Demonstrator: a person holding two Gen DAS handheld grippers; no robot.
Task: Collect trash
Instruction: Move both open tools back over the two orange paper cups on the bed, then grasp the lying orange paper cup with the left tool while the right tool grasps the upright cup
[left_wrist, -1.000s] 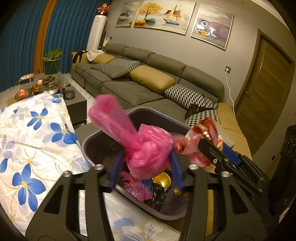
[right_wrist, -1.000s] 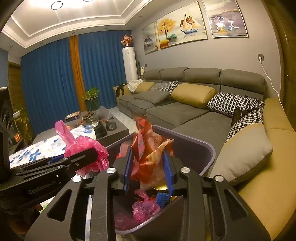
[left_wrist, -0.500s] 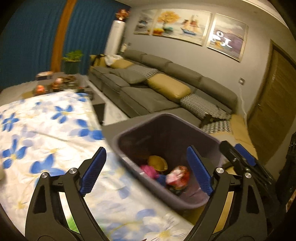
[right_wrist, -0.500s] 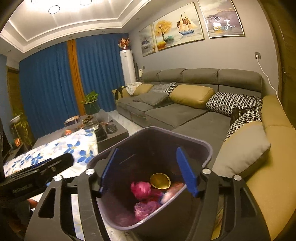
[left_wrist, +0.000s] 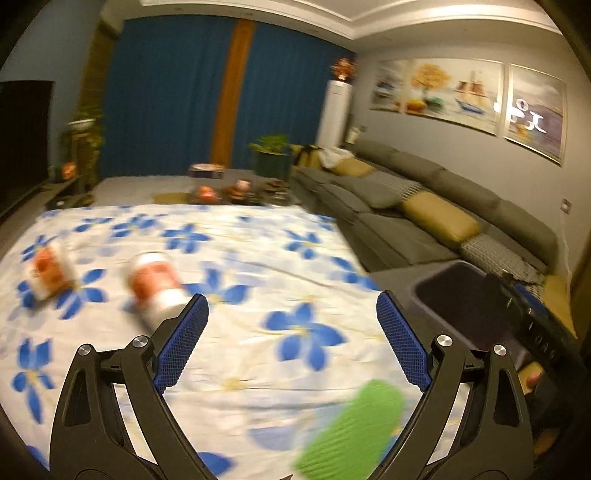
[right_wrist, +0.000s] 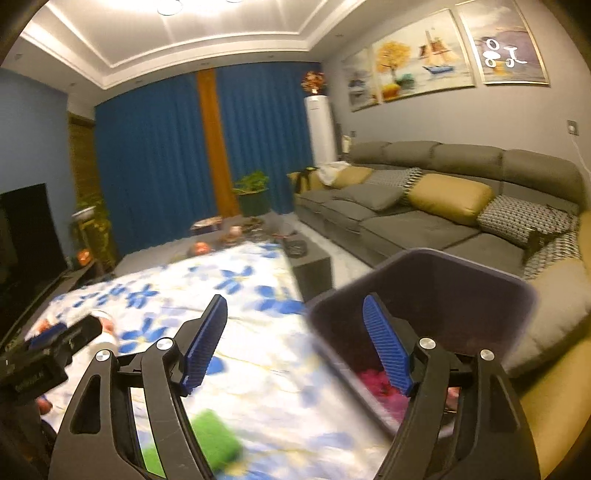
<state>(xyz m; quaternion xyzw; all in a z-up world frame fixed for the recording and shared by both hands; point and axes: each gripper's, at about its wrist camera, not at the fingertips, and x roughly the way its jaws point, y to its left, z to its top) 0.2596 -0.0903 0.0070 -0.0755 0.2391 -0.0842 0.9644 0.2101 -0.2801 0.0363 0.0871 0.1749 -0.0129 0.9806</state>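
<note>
1. The left gripper (left_wrist: 291, 314) hangs over the flowered cloth (left_wrist: 258, 258) on the bench, its blue pads spread wide with nothing between them.
2. The right gripper (right_wrist: 295, 332) is likewise spread and empty, one pad over the cloth, the other over the dark bin (right_wrist: 443, 280).
3. The bin stands at the bench's right edge, beside the grey sofa (right_wrist: 424, 221); pink trash (right_wrist: 373, 384) lies in its bottom.
4. Two blurred orange-and-white packages (left_wrist: 155, 284) (left_wrist: 48, 271) lie on the cloth, left of the left gripper.
5. A green item (left_wrist: 351, 432) lies on the cloth, low between the left gripper's arms, blurred.
</note>
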